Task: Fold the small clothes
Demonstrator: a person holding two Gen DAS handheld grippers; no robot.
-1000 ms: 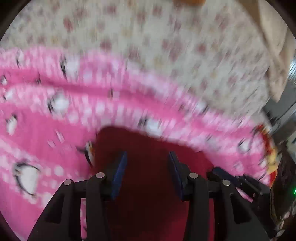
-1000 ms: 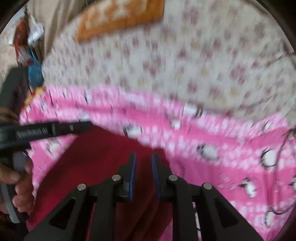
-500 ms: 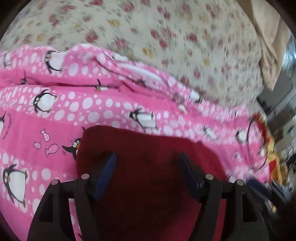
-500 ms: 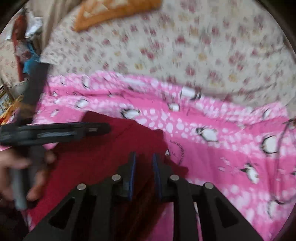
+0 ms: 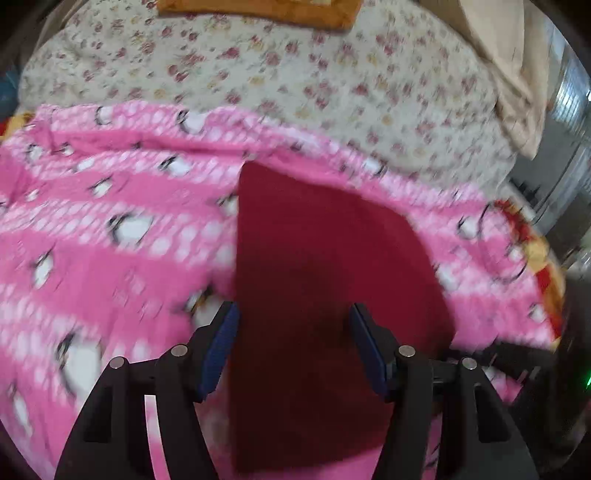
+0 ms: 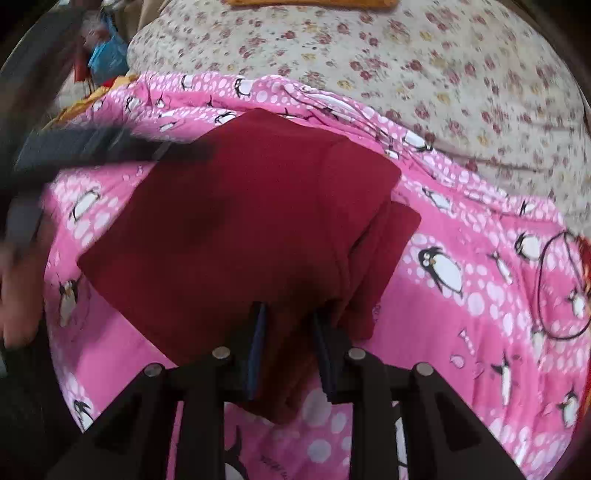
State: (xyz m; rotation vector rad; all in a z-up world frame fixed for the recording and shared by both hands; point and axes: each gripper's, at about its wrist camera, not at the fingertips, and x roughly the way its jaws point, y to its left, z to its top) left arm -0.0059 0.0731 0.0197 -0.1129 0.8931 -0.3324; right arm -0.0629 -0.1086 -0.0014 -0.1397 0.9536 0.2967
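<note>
A dark red garment [image 6: 236, 221] lies folded flat on a pink penguin blanket [image 6: 480, 314]. It also shows in the left wrist view [image 5: 325, 288] as a tall folded panel. My left gripper [image 5: 293, 343] is open above the garment's near part, its blue-padded fingers apart and empty. My right gripper [image 6: 290, 343] stands over the garment's near edge with its fingers a small gap apart and a fold of red cloth between them; I cannot tell whether it pinches the cloth. The left gripper shows as a dark blurred bar in the right wrist view [image 6: 110, 151].
A cream floral bedsheet [image 5: 295, 74] lies beyond the blanket. An orange cloth [image 5: 258, 11] lies at the far edge. A beige cloth [image 5: 513, 74] hangs at the right. A thin black cord loop [image 6: 557, 288] lies on the blanket at right.
The right gripper's fingers have parted from nearly shut to a small gap. The left gripper has opened wider and shifted; the garment now lies as a flatter folded panel.
</note>
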